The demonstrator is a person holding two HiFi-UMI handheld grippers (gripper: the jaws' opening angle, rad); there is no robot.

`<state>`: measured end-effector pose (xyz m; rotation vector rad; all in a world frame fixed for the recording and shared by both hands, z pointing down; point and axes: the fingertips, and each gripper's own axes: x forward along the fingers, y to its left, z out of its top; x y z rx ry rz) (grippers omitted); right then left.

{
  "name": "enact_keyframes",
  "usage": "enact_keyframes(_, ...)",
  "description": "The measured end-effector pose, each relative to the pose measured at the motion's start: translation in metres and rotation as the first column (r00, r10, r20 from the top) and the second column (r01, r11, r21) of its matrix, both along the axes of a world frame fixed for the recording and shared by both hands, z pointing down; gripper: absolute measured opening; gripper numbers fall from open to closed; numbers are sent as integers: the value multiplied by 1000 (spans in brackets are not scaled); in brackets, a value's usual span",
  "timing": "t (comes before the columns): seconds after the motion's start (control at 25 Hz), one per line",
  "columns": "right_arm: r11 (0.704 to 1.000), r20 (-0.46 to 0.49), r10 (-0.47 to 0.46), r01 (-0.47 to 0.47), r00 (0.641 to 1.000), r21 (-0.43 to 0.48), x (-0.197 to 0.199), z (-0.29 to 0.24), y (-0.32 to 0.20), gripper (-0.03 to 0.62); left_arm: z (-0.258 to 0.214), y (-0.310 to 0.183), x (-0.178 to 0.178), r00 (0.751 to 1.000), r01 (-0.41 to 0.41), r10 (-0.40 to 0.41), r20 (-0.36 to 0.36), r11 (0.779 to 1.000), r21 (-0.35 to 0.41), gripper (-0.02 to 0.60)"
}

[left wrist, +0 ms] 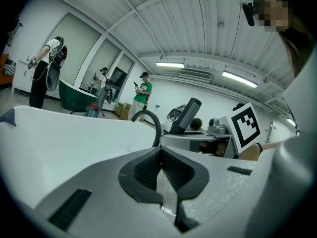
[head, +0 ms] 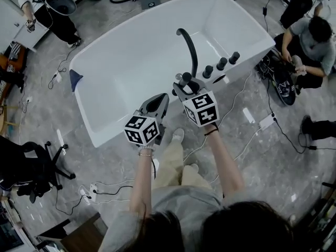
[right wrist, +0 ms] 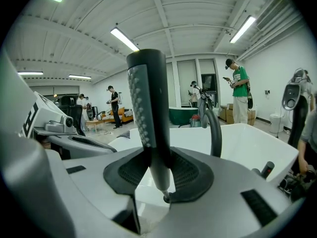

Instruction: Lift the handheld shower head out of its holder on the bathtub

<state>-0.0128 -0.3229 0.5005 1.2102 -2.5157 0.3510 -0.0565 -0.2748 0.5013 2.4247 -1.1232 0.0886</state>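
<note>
Our right tongs (right wrist: 157, 168) grasp the shower head (right wrist: 147, 103) above the bathtub's (head: 121, 62) near rim; our left tongs (left wrist: 161, 168), just left, are clenched on nothing.

the right gripper (right wrist: 159, 172) has its jaws pressed on the lower end of a dark shower head (right wrist: 147, 98), which stands upright with its dotted nozzle face turned left. behind it lies a white tub (right wrist: 252, 143) with a curved black spout (right wrist: 214, 128) and a dark knob (right wrist: 267, 168) near its right rim. the left gripper (right wrist: 54, 128) shows at the left edge. a person in green (right wrist: 240, 95) stands at the back right.
</note>
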Motion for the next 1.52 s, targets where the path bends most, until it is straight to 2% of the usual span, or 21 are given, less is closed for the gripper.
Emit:
enact_keyframes(0.6,996,59,11,-17,998,91,11,-92,41,132,-83,38,14,998,-65,64,9,991,115,6)
enact_keyframes(1.0,990,98,28,-42,995,138,24,-139,73,133,-140,66,22,994,-107,104,27,970,220,6)
enact_keyframes(1.52,982,136,50,-73,990,176,45,-180,108,133,-182,98,36,989,-148,142,40,944,293,6)
